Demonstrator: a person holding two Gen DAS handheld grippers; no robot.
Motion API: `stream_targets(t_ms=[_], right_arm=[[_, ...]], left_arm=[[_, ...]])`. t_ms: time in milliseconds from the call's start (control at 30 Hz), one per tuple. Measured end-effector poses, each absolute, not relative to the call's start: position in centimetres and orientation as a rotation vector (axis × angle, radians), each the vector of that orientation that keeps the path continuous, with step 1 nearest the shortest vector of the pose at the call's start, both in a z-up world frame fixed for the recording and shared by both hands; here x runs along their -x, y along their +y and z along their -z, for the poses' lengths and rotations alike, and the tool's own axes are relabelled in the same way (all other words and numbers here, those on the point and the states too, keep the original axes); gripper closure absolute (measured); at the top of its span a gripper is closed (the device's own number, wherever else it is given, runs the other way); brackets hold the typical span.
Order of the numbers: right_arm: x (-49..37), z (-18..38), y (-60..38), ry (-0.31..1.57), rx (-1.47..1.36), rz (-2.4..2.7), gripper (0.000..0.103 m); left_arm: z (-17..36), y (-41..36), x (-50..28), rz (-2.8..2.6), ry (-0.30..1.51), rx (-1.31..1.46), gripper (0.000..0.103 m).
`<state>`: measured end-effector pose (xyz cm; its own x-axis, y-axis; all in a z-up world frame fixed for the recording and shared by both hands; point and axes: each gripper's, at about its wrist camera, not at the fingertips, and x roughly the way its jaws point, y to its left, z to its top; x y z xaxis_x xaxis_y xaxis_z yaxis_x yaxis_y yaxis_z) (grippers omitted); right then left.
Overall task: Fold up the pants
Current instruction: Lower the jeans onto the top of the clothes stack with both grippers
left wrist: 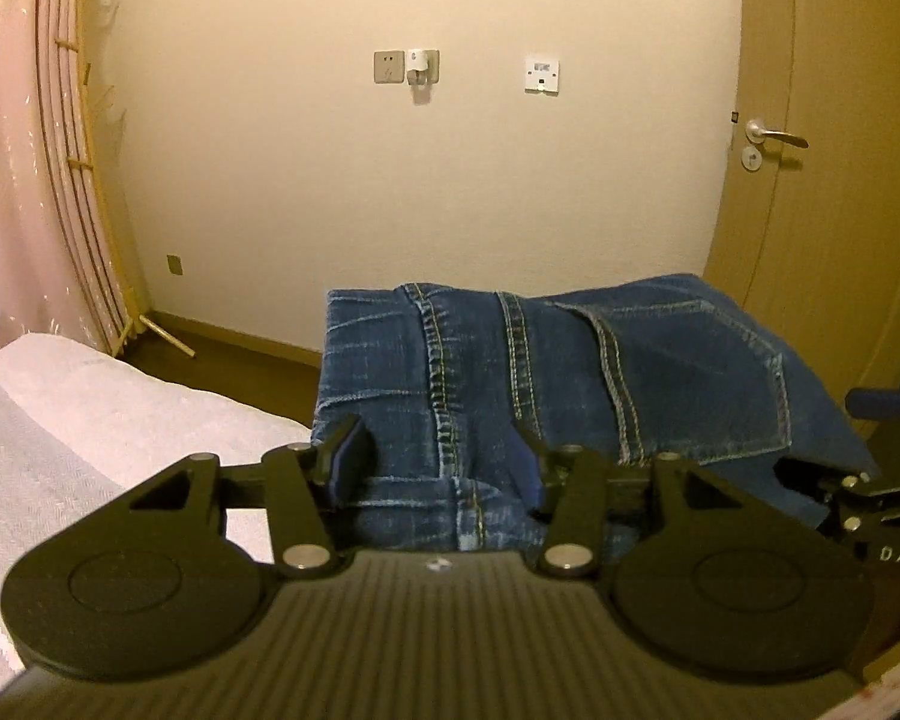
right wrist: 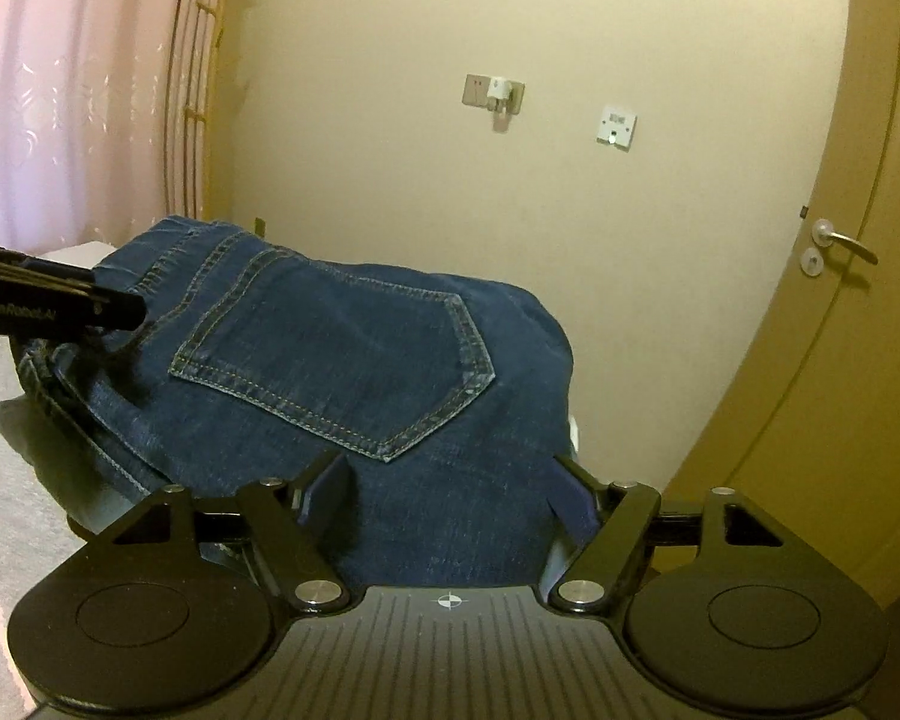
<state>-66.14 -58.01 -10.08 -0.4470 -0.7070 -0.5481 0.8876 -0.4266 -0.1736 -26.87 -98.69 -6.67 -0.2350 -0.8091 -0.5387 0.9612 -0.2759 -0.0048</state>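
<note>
Centrally, folded blue denim pants [left wrist: 558, 372] are recorded, lying in a thick stack on a white textured bed cover [left wrist: 90, 420], back pocket [right wrist: 342, 360] uppermost and orange-stitched seams exposed. Left gripper [left wrist: 438, 462]: jaws set partly apart, denim seen between the blue pads; whether the pads press the cloth cannot be told. Right gripper [right wrist: 447, 492]: jaws spread wide, denim lying between the pads and not pinched. Each gripper is glimpsed at the edge of the other's view. Beyond the pants: a cream wall [left wrist: 390, 180] with sockets and a switch plate, a pink curtain [left wrist: 6, 180], a wooden rack [left wrist: 90, 192], and a door with a lever handle [right wrist: 840, 243].
</note>
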Motion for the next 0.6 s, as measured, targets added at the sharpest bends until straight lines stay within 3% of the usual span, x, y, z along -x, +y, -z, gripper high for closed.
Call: stream_targets(t_ms=[600], right_arm=[[66.0, 8.0, -56.2, 0.495, -0.506, 1.895, 0.034]], left_arm=[[4.2, -97.5, 27.9, 1.730, 0.409, -0.558, 0.049]])
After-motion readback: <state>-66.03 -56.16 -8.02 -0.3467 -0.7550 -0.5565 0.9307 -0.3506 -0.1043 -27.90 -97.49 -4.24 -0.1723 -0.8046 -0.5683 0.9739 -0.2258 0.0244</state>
